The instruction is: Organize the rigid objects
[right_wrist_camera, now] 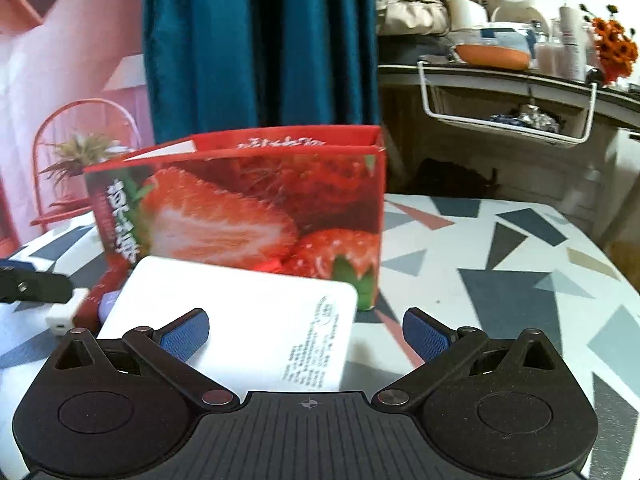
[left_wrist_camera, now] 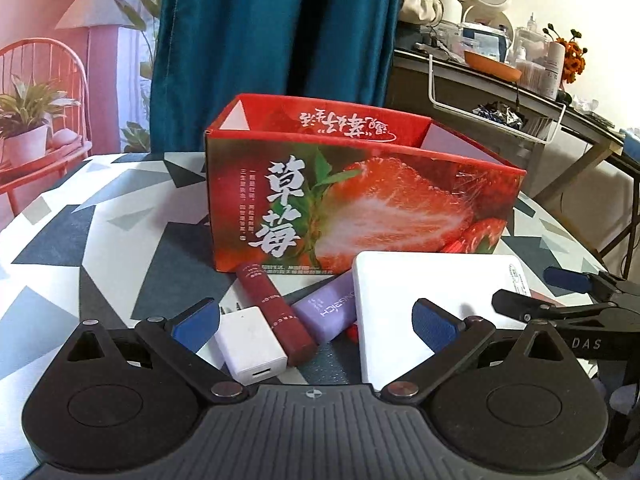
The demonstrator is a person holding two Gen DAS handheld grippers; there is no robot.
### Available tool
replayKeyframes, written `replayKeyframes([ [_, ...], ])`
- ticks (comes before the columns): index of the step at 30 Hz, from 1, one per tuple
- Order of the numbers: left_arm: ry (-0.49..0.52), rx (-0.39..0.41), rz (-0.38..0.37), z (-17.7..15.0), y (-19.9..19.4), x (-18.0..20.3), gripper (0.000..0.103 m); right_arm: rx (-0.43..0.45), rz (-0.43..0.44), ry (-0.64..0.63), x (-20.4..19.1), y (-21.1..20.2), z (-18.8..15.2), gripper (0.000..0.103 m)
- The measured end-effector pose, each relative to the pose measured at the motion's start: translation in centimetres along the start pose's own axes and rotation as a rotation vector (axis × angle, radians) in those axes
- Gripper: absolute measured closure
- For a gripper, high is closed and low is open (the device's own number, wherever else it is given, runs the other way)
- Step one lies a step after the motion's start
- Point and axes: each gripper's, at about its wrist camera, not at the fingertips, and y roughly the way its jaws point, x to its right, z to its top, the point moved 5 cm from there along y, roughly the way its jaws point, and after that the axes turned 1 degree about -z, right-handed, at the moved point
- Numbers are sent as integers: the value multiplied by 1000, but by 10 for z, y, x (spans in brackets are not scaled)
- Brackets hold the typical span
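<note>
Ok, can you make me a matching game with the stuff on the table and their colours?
Things:
1. charger plug
2. lipstick-shaped tube
3. small box with letters
4. strawberry box

Colours:
A. purple
B. red with a big strawberry picture
C. white
D. dark red

Pairs: 1-C, 2-D, 3-A, 4-B

All of them sit on the patterned table, in front of the left gripper, whose jaws are open.
</note>
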Motion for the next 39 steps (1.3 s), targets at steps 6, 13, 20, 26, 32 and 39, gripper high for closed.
replayKeyframes([
  [6,7,-14,-22,-4,6,5,0,-23,8,11,-1,5,-1,5],
  [13,-6,-28,-49,-8,11,7,3,-52,33,73,7,11,-4,8],
  [20,-19,-47,-64,-10,18,11,6,-56,62,79,6,12,-6,16],
  [26,-29,-74,-89,-9,26,14,23,-72,100,99,7,15,-9,22],
  [32,-38,-80,-96,-4,35,19,24,-68,118,88,4,14,-9,27],
  [39,-61,-110,-139,-2,45,30,26,-81,161,106,6,16,-9,26],
])
